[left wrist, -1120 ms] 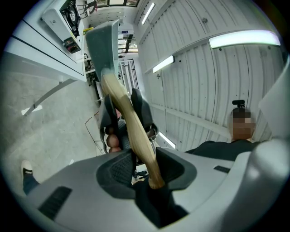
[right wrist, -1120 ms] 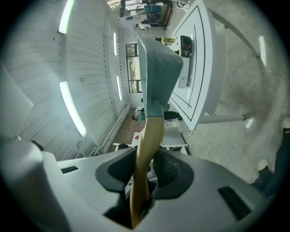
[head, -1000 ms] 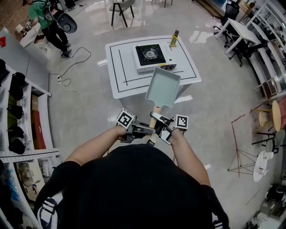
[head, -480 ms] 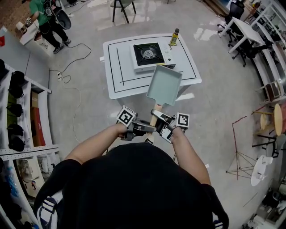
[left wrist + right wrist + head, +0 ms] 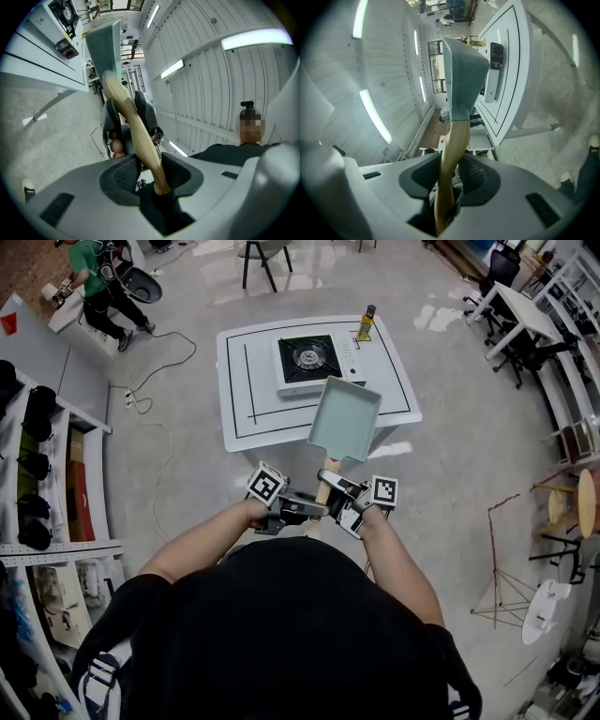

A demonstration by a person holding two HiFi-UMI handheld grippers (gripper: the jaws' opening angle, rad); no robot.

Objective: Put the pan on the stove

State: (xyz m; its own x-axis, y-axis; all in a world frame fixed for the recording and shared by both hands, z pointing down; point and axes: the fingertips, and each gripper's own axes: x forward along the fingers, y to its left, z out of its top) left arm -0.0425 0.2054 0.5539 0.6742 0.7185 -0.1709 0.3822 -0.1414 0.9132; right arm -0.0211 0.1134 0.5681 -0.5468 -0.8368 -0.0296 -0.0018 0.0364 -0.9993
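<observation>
Pan: a pale rectangular one, hung in the air over the floor just short of the counter. From above, its far edge overlapped the counter's near edge.
Handle: wooden, ran back from the pan toward the person, with both grippers on it.
Left gripper: its fingers were clenched on the butt end of the handle.
Right gripper: its fingers were clamped on the handle further up, between the left gripper and the pan, so this hand was the nearer to the pan.
Stove: a single-burner unit, sat on the counter beyond the pan and a little to its left, well apart from it.
Long axis: handle and pan made one line pointing away from the fingers toward the counter, aimed slightly right of the burner. To my eye the carry needed to go forward and a touch left.
Counter: white with black lines, bare in front of the stove and to its left, so there looked to be room to bring the pan in low over the near edge.
Bottle: yellow, stood near the far right corner of the stove, a worry only if the pan overshot.
Floor: lay open between the person and the counter.
Cable: lay off to the left, clear of the path.
</observation>
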